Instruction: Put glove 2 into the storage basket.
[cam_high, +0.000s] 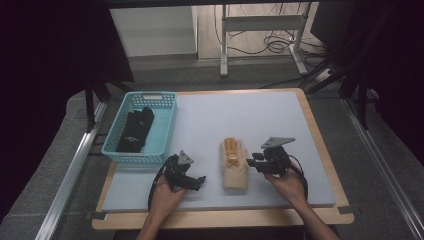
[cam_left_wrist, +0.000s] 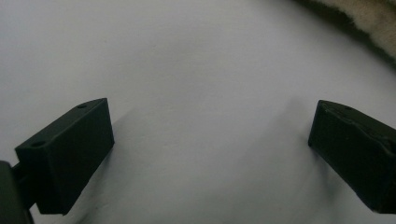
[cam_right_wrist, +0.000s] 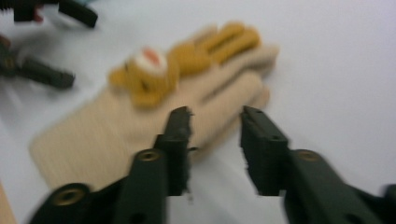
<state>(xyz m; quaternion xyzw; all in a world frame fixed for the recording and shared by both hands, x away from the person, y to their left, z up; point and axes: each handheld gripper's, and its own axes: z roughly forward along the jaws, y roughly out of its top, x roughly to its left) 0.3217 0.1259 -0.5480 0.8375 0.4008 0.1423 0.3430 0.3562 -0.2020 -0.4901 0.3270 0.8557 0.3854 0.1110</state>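
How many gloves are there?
2 that I can tell: a tan glove on the mat between the tongs, and a black glove in the basket, possibly hiding more.

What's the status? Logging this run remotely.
Left gripper open, empty, low over the mat. Right gripper open at the beige glove's edge, not gripping. Black gloves in blue basket. Nothing in the way.

Blue basket (cam_high: 170, 125) holds black gloves (cam_high: 136, 130); beige glove (cam_high: 235, 172) on mat (cam_high: 250, 120).

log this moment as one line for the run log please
left claw: open, empty, over mat | right claw: open, at beige glove's edge | beige glove: flat on mat, between claws | black glove: in blue basket
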